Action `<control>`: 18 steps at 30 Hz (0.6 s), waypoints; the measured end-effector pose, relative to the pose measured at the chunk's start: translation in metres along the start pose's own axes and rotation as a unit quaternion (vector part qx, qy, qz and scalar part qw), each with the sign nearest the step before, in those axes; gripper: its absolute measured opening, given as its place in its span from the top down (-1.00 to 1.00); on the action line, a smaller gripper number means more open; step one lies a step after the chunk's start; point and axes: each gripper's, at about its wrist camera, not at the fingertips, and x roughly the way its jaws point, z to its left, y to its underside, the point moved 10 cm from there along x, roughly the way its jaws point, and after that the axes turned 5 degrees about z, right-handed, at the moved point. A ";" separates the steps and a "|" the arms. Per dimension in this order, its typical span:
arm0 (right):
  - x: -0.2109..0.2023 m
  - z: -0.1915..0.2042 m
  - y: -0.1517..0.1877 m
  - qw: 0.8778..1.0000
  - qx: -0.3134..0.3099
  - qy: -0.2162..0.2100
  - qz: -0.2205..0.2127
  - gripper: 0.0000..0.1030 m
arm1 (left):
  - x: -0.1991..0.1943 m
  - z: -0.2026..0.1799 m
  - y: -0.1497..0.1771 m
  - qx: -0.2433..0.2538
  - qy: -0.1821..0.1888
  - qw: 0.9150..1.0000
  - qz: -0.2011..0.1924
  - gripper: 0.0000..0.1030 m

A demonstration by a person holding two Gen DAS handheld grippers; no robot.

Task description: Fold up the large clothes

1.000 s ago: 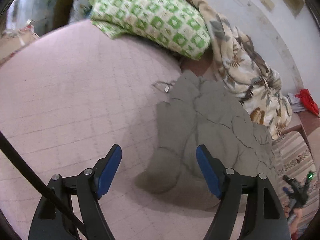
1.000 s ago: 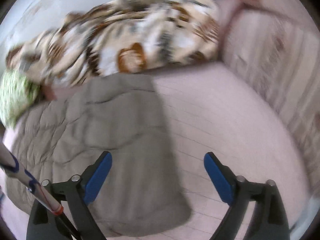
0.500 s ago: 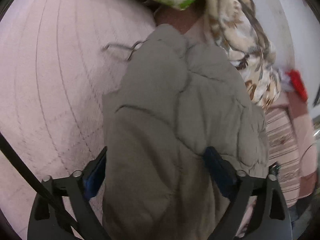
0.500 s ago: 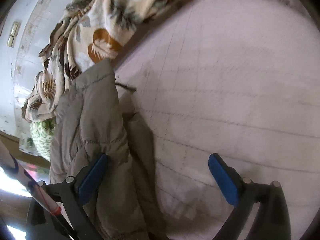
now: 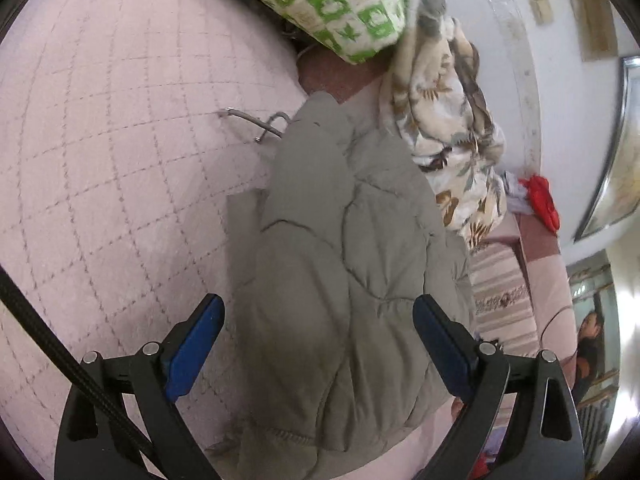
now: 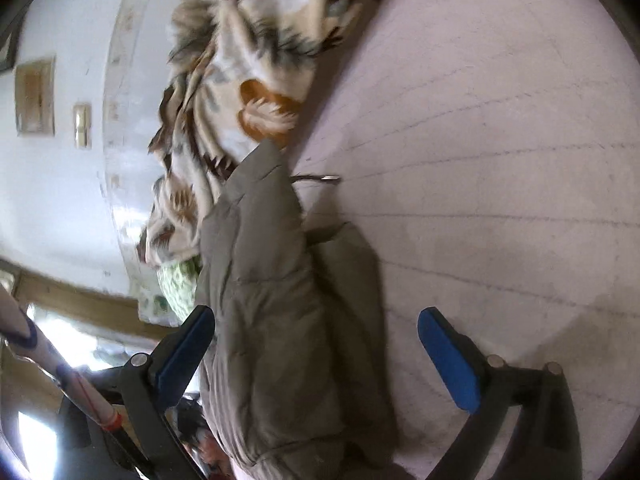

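Observation:
A grey-olive quilted puffer jacket [image 5: 340, 264] lies bunched and folded over on the pink checked bed cover [image 5: 100, 160]. My left gripper [image 5: 318, 344] is open, its blue pads either side of the jacket's near end, above it. My right gripper [image 6: 316, 356] is open too, with the jacket [image 6: 272, 312] lying between its pads and toward the left pad. A metal hanger hook [image 5: 260, 124] sticks out at the jacket's far end; it also shows in the right wrist view [image 6: 320, 178].
A green-and-white checked pillow [image 5: 336, 4] and a leaf-print blanket [image 5: 448, 120] lie along the wall at the bed's far edge. A red object [image 5: 540, 196] sits by the wall. A striped cloth [image 5: 500, 292] lies to the right. A person [image 5: 588, 344] is at far right.
The left gripper has drawn back slightly so the jacket sits lower between its pads. The right view has tilted further and moved closer over the jacket. Both stay open.

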 end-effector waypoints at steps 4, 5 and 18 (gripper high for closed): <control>0.035 0.016 0.019 0.993 -0.078 0.073 0.054 -1.00 | 0.033 -0.006 0.011 0.018 -0.001 0.999 0.051 -0.85; 0.035 0.016 0.019 0.993 -0.078 0.073 0.054 -1.00 | 0.050 -0.003 0.019 0.032 -0.025 0.997 0.071 -0.86; 0.062 0.030 0.037 0.988 -0.094 0.084 0.084 -0.11 | 0.041 -0.052 0.026 0.060 -0.104 0.992 0.035 -0.15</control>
